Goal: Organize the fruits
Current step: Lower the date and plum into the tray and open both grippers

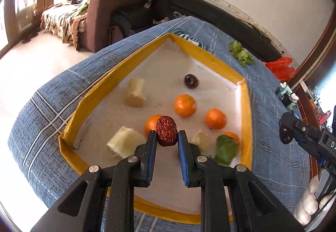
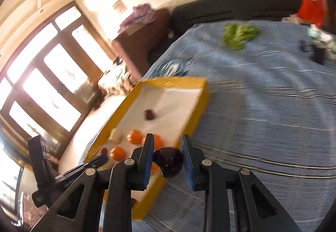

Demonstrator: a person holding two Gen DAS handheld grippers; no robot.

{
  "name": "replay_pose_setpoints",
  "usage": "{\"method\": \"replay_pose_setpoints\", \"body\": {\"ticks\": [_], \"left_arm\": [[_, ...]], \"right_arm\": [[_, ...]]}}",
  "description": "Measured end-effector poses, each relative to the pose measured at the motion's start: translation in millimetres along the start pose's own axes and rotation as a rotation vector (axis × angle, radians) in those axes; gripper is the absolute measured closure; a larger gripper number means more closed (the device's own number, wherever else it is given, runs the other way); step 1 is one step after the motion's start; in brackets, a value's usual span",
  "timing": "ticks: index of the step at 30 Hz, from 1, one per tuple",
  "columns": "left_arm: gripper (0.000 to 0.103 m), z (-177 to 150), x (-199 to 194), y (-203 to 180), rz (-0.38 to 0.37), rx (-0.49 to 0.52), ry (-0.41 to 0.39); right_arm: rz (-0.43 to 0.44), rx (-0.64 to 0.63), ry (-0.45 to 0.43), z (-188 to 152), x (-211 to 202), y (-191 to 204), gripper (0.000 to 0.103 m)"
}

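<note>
My left gripper is shut on a wrinkled red date above the yellow-rimmed tray. In the tray lie several oranges, a dark plum, pale fruit chunks and a green leaf. My right gripper is shut on a dark plum over the tray's near right wall. In the left wrist view the right gripper shows at the right edge with its dark plum. The left gripper enters the right wrist view from the lower left.
The tray sits on a blue checked cloth over a table. A green leafy bunch lies beyond the tray, with a red bag and small items at the far right. A brown sofa stands behind the table.
</note>
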State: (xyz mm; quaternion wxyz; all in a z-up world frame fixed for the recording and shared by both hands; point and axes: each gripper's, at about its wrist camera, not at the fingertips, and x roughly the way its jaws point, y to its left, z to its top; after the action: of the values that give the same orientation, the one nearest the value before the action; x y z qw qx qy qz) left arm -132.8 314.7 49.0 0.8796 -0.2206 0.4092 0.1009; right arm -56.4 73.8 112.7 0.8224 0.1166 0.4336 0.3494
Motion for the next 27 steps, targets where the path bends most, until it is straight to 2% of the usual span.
{"method": "replay_pose_setpoints", "body": {"ticks": [3, 8, 10, 19, 22, 24, 27], "left_arm": [[0.083, -0.8, 6.2, 5.2, -0.031, 0.001, 0.030], [0.083, -2.6, 14.6, 5.5, -0.039, 0.010, 0.063], [0.083, -3.4, 19.1, 4.9, -0.059, 0.008, 0.071], [0.075, -0.5, 14.9, 7.6, -0.099, -0.022, 0.064], [0.066, 0.5, 5.3, 10.8, -0.115, -0.047, 0.048], [0.053, 1.9, -0.3, 11.1, -0.124, -0.056, 0.034], [0.045, 3.4, -10.7, 7.4, -0.126, -0.057, 0.009]], "right_arm": [[0.020, -0.018, 0.061, 1.0, 34.3, 20.3, 0.073], [0.022, -0.038, 0.146, 9.8, 88.7, 39.9, 0.073], [0.002, -0.053, 0.169, 13.3, 108.7, 46.3, 0.073], [-0.090, -0.091, 0.196, 21.7, 145.0, 47.6, 0.073], [-0.092, -0.085, 0.202, 23.6, 150.5, 45.0, 0.072], [-0.087, -0.079, 0.202, 26.7, 151.2, 43.9, 0.071], [-0.091, -0.093, 0.164, 30.8, 142.2, 44.7, 0.067]]}}
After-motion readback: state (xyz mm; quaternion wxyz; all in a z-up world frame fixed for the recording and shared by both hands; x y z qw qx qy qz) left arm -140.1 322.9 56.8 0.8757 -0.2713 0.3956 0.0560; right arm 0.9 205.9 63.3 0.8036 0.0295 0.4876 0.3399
